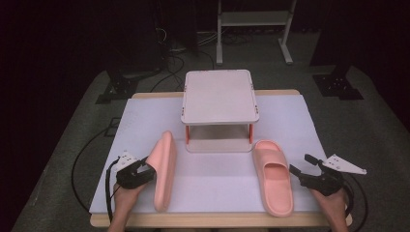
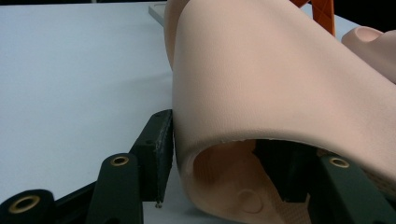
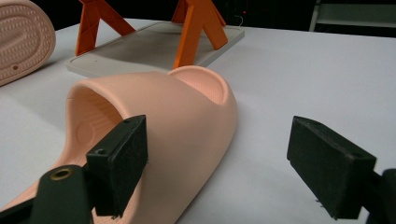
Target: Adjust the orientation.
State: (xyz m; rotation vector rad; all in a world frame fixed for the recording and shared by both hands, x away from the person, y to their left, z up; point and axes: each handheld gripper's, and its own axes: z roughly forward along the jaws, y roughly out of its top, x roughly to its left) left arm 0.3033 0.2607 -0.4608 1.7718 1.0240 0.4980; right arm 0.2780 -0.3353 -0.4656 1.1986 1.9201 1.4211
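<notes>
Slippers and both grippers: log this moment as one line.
left gripper: shut on left slipper, tipped on edge | right gripper: open beside right slipper, flat | rack: behind

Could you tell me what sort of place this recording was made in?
Probably a lab or studio set up for recording: a white-covered table in a dark room, cables on the floor, a metal stand behind, and a small two-tier rack as a prop.

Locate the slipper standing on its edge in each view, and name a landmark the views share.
High view: slipper on its edge, left of centre, at the left gripper.
Left gripper view: strap arches centre-right, a jaw either side.
Right gripper view: ribbed sole, top-left corner.
Shared landmark: orange-legged stand.
</notes>
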